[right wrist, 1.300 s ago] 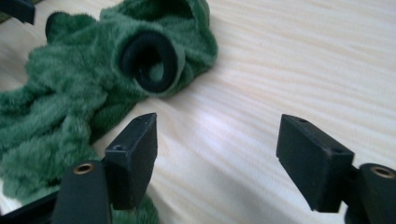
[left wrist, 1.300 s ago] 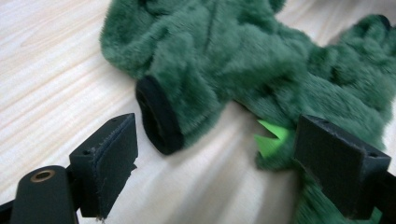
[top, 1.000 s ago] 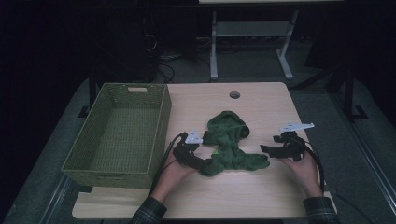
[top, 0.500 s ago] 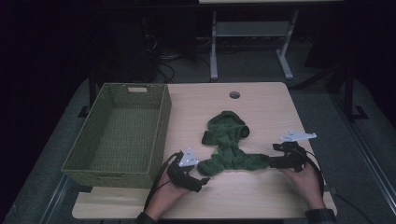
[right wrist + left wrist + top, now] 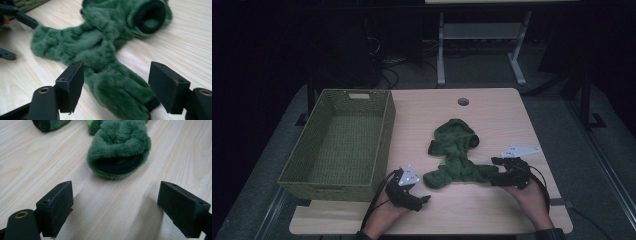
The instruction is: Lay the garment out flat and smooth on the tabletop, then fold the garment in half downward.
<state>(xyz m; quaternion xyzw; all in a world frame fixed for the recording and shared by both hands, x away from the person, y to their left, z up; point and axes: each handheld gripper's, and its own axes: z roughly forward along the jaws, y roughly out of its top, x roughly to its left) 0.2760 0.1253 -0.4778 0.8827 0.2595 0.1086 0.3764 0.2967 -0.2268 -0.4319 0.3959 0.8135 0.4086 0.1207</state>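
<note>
The green fleece garment (image 5: pixel 455 159) lies rumpled on the bench (image 5: pixel 492 107), near the middle and toward the person's side, with its hood end farther away and two sleeves splayed toward the hands. The woven basket (image 5: pixel 337 142) stands at the left, nothing in it, well apart from the garment.

Step in hand, as I judge it: the approach to a two-point pickup at the sleeve ends, not yet a grasp. The left gripper (image 5: pixel 414 196) sits just short of the near-left sleeve — its jaws stand wide with bare wood between them. The right gripper (image 5: pixel 498 172) is at the right sleeve; its jaws have just been closing a little, yet they stand wide and straddle the fleece without pressing it.

Next move calls for the left gripper to advance until the cuff is between its jaws, and for both sets to close on the cloth before any lift toward the basket.

Views compared: the left gripper view shows the dark ribbed cuff (image 5: pixel 117 166) of the sleeve, opening toward the camera and just clear of the jaws — a gap the high view leaves doubtful. The right gripper view shows the fleece running between its jaws, with a second dark cuff (image 5: pixel 151 16) beyond. The high view gives the basket's position and the whole layout.
</note>
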